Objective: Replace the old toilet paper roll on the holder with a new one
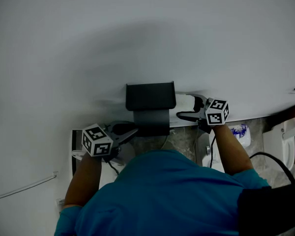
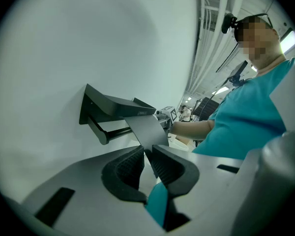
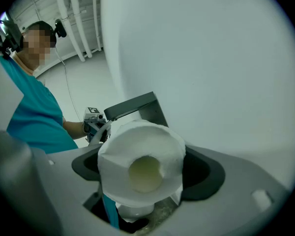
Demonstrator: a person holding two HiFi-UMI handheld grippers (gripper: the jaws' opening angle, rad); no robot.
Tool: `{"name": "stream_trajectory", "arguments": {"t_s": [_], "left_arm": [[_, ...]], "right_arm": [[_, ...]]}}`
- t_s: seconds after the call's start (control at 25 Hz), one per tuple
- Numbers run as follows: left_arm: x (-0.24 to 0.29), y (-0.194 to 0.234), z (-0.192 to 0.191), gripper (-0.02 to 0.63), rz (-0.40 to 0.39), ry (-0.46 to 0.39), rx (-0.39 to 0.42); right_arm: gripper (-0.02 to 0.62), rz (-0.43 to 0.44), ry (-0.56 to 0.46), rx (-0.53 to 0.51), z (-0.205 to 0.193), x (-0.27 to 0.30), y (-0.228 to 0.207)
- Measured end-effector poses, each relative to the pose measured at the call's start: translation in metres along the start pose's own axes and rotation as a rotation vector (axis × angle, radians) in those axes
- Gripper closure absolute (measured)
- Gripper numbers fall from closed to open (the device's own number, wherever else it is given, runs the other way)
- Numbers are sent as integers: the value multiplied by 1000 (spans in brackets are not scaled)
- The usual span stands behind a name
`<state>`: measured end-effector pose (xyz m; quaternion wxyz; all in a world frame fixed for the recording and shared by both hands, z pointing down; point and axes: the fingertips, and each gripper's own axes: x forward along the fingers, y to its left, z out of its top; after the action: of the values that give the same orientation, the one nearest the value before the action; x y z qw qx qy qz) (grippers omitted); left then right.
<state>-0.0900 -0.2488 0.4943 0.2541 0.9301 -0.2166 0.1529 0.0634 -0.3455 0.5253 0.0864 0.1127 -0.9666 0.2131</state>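
Note:
A black paper holder [image 1: 150, 96] is fixed to the white wall. Its grey cover flap [image 2: 146, 132] comes out from it, and my left gripper [image 2: 146, 154] is shut on the flap's free edge. In the head view the left gripper [image 1: 132, 132] sits at the flap's [image 1: 152, 123] lower left corner. Under the flap the holder's dark bar [image 2: 119, 131] is bare. My right gripper [image 3: 141, 154] is shut on a full white toilet paper roll [image 3: 140, 161], its core hole facing the camera. The roll [image 1: 183, 101] is just right of the holder, level with it, in the right gripper [image 1: 188, 110].
A white toilet [image 1: 280, 141] stands at the far right on a stone-patterned floor. A white pack with blue print [image 1: 240, 131] lies near the right forearm. A thin cable [image 1: 19, 188] runs along the wall at lower left. A black strap crosses the person's right shoulder.

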Motion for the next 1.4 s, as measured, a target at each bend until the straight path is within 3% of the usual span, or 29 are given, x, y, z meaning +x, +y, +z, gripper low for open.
{"name": "stream_trajectory", "arguments": {"t_s": [0.4,0.6,1.08,1.4], "left_arm": [[1,1,0,551,-5,-13,4],[0,0,0,551,-5,-22,13],[1,-3,1,551,-20,-49,35],[0,-2,1,551,-33,-62,45]], "right_arm": [[166,-112,-35,13,1,-62,-13],[164,-150,-53,-32,20,-93,-3],[164,-193,17,-285,121,-119,49],[164,-135,64,-400,185,-83,92]]}}
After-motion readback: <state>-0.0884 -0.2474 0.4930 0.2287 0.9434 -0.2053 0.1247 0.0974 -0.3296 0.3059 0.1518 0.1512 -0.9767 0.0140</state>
